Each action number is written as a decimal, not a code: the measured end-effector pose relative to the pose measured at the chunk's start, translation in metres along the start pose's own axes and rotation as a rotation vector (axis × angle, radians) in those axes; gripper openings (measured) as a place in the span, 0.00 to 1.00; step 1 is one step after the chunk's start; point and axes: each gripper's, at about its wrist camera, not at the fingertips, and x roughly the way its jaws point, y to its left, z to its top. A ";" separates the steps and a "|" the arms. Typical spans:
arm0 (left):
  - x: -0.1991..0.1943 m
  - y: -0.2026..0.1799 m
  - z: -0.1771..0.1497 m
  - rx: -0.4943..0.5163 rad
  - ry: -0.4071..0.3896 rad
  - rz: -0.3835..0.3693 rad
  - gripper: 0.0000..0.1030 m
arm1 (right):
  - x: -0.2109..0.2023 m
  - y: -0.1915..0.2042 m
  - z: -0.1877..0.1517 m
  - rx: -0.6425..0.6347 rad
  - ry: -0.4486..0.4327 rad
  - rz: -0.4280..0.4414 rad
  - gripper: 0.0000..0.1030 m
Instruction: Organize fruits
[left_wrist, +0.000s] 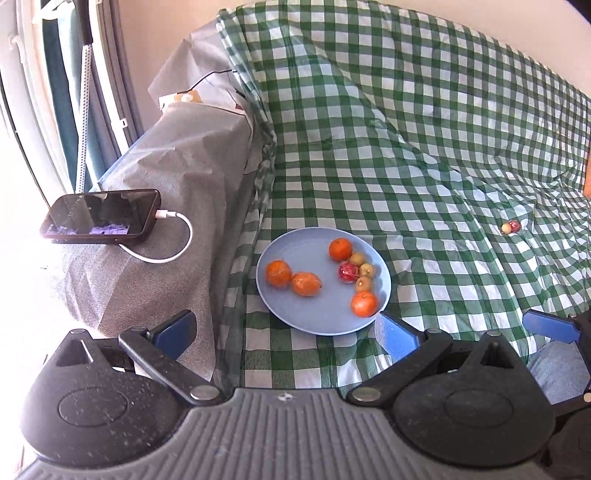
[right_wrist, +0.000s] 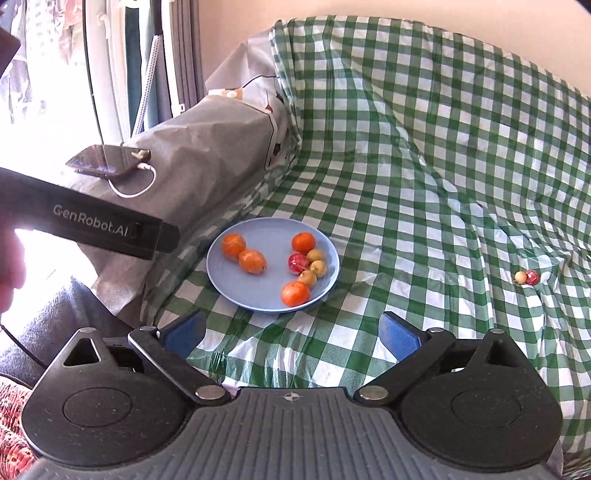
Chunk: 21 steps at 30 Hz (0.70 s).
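Note:
A blue plate (left_wrist: 306, 321) (right_wrist: 273, 229) lies on the green checked cloth. It holds several oranges (left_wrist: 279, 273) (right_wrist: 233, 245), a red fruit (left_wrist: 348, 272) (right_wrist: 297, 263) and three small yellow-brown fruits (left_wrist: 364, 284) (right_wrist: 318, 267). A small pale fruit and a red fruit (left_wrist: 511, 227) (right_wrist: 527, 277) lie together on the cloth far right. My left gripper (left_wrist: 284, 334) is open and empty, just in front of the plate. My right gripper (right_wrist: 291, 334) is open and empty, in front of the plate and to its right.
A phone (left_wrist: 101, 218) (right_wrist: 109, 160) with a white charging cable lies on a grey-covered armrest at the left. The checked cloth (left_wrist: 406, 147) (right_wrist: 424, 166) rises up the backrest behind. The left gripper's black body (right_wrist: 85, 221) crosses the left of the right wrist view.

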 end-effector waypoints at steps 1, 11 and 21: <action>-0.001 0.000 0.000 0.001 -0.002 0.002 1.00 | -0.001 0.000 0.000 0.001 -0.004 0.001 0.97; -0.002 0.002 -0.001 0.002 -0.005 -0.002 1.00 | -0.004 0.008 -0.002 -0.013 -0.014 0.003 0.97; -0.002 0.000 -0.001 0.002 -0.003 0.000 1.00 | -0.001 0.009 -0.003 -0.009 -0.007 0.004 0.97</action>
